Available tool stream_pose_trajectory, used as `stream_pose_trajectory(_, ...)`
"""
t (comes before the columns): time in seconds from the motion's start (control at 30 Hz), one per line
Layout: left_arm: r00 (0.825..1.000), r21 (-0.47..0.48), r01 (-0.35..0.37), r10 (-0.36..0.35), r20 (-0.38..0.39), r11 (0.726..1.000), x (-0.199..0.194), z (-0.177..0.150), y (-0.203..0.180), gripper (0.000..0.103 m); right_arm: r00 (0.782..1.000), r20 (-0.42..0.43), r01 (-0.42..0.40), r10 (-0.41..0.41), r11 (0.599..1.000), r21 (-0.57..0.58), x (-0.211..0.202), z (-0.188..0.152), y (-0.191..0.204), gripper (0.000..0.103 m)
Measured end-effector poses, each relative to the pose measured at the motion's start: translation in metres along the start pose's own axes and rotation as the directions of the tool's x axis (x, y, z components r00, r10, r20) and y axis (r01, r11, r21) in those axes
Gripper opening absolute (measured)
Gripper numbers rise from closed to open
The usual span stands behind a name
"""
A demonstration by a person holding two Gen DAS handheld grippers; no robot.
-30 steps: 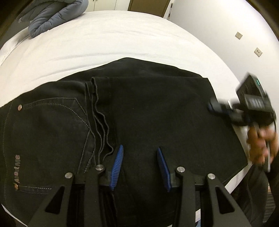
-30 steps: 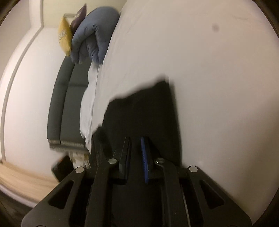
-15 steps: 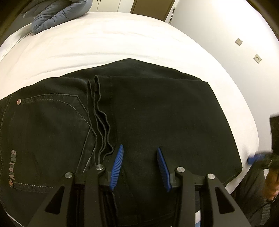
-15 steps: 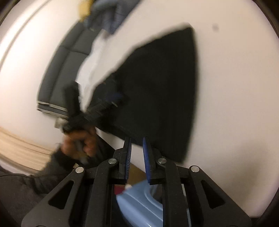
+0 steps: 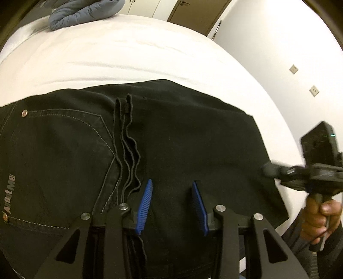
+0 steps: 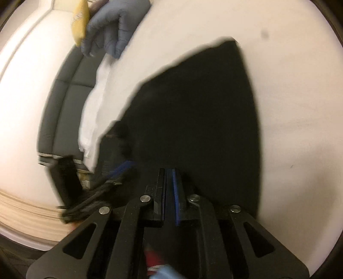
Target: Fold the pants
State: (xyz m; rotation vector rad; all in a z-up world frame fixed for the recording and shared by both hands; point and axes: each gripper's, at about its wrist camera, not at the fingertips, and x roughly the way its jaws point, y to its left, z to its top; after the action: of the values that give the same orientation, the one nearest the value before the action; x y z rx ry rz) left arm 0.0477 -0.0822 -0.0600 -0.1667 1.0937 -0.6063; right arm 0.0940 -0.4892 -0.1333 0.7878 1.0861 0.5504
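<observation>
Black jeans [image 5: 193, 139] lie folded on the white bed [image 5: 128, 53], back pocket and waistband to the left, stacked hem edges down the middle. My left gripper [image 5: 172, 182] hangs open just above the fabric near its front edge, nothing between the blue pads. At the pants' right edge, a hand [image 5: 319, 216] holds my right gripper [image 5: 268, 170]. In the right wrist view the right gripper [image 6: 168, 171] points over the dark pants [image 6: 193, 118]. Its jaws are closing to a thin slit and I see no cloth between them. The left gripper [image 6: 103, 184] shows blurred at lower left.
A blue-grey quilted jacket [image 5: 85, 10] lies at the far side of the bed, beside a yellow cushion [image 6: 80, 21]. A grey sofa [image 6: 64, 107] stands past the bed. The bed's right edge drops off near a white wall with sockets [image 5: 293, 68].
The right gripper has swung back from beyond the bed's corner to the pants' right edge, and its jaws have narrowed. The left gripper shifted a little over the pants, still open.
</observation>
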Motion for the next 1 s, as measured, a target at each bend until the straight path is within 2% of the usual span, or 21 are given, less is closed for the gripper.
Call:
stream_pose_trajectory(0.07,0.999,-0.029,0.032,-0.032,0.007,0.999,-0.002,0.001,0.008,0.041,0.996,0.053,-0.070,0.070,0.997,-0.016,-0.013,-0.003,0.014,0.011)
stream_pose_trajectory(0.13,0.999,-0.047,0.050,-0.050,0.017,0.998,-0.006,0.001,0.012,0.040,0.996,0.048,-0.078,0.078,0.997,-0.002,-0.003,-0.004,0.017,0.025)
stream_pose_trajectory(0.17,0.998,-0.055,0.058,-0.056,0.033,0.997,-0.014,0.001,0.014,0.040,0.998,0.032,-0.055,0.054,0.998,0.017,0.006,-0.004,0.011,0.057)
stream_pose_trajectory(0.2,0.997,-0.061,0.052,-0.049,0.052,0.997,-0.021,0.000,0.015,0.040,1.000,0.011,-0.008,0.007,0.999,0.046,0.019,-0.006,0.000,0.055)
stream_pose_trajectory(0.23,0.996,-0.066,0.042,-0.036,0.085,0.997,-0.033,-0.001,0.018,0.043,0.999,0.032,0.011,-0.012,1.000,0.027,0.024,-0.009,-0.005,0.050)
stream_pose_trajectory(0.27,0.992,-0.077,0.038,-0.029,0.123,0.996,-0.047,-0.004,0.023,0.048,0.999,0.049,0.021,-0.021,1.000,0.003,0.021,-0.010,-0.002,0.050)
stream_pose_trajectory(0.3,0.984,-0.106,0.039,-0.020,0.175,0.994,-0.066,-0.008,0.032,0.062,0.999,0.042,0.035,-0.034,0.999,-0.008,0.019,-0.011,0.003,0.051)
stream_pose_trajectory(0.33,0.975,-0.139,0.036,-0.005,0.221,0.990,-0.083,-0.013,0.042,0.076,0.998,0.036,0.057,-0.057,0.998,-0.013,0.017,-0.012,0.010,0.051)
stream_pose_trajectory(0.37,0.958,-0.191,0.025,0.031,0.286,0.981,-0.108,-0.021,0.059,0.080,0.996,0.026,0.083,-0.083,0.997,-0.009,0.014,-0.011,0.016,0.053)
stream_pose_trajectory(0.43,0.931,-0.265,-0.003,0.099,0.350,0.964,-0.139,-0.034,0.085,0.090,0.999,0.032,0.038,-0.038,0.999,0.011,0.008,-0.008,0.030,0.054)
stream_pose_trajectory(0.5,0.906,-0.378,-0.027,0.183,0.383,0.926,-0.169,-0.053,0.122,0.090,0.998,0.059,-0.034,0.035,0.999,-0.010,-0.004,-0.003,0.040,0.054)
stream_pose_trajectory(0.57,0.890,-0.481,0.003,0.218,0.402,0.876,-0.190,-0.073,0.156,0.090,0.996,0.055,-0.067,0.068,0.998,-0.018,0.002,0.000,0.050,0.054)
stream_pose_trajectory(0.63,0.884,-0.563,0.041,0.233,0.406,0.825,-0.199,-0.089,0.183,0.089,0.993,0.043,-0.106,0.106,0.994,0.014,0.011,0.002,0.054,0.054)
stream_pose_trajectory(0.67,0.885,-0.606,0.077,0.226,0.408,0.792,-0.201,-0.098,0.197,0.089,0.991,0.039,-0.131,0.130,0.991,0.035,0.022,0.001,0.058,0.054)
stream_pose_trajectory(0.77,0.893,-0.669,0.154,0.187,0.409,0.727,-0.193,-0.111,0.217,0.087,0.981,0.040,-0.194,0.191,0.978,0.078,0.040,-0.004,0.061,0.055)
stream_pose_trajectory(0.8,0.898,-0.679,0.180,0.164,0.409,0.712,-0.187,-0.110,0.222,0.082,0.980,0.037,-0.199,0.196,0.975,0.095,0.045,-0.005,0.061,0.055)
stream_pose_trajectory(0.87,0.907,-0.702,0.199,0.143,0.396,0.683,-0.176,-0.110,0.228,0.081,0.979,0.027,-0.205,0.203,0.972,0.115,0.061,-0.007,0.065,0.055)
stream_pose_trajectory(1.0,0.920,-0.721,0.226,0.100,0.379,0.655,-0.157,-0.100,0.229,0.080,0.977,0.012,-0.212,0.212,0.972,0.100,0.077,-0.005,0.075,0.055)
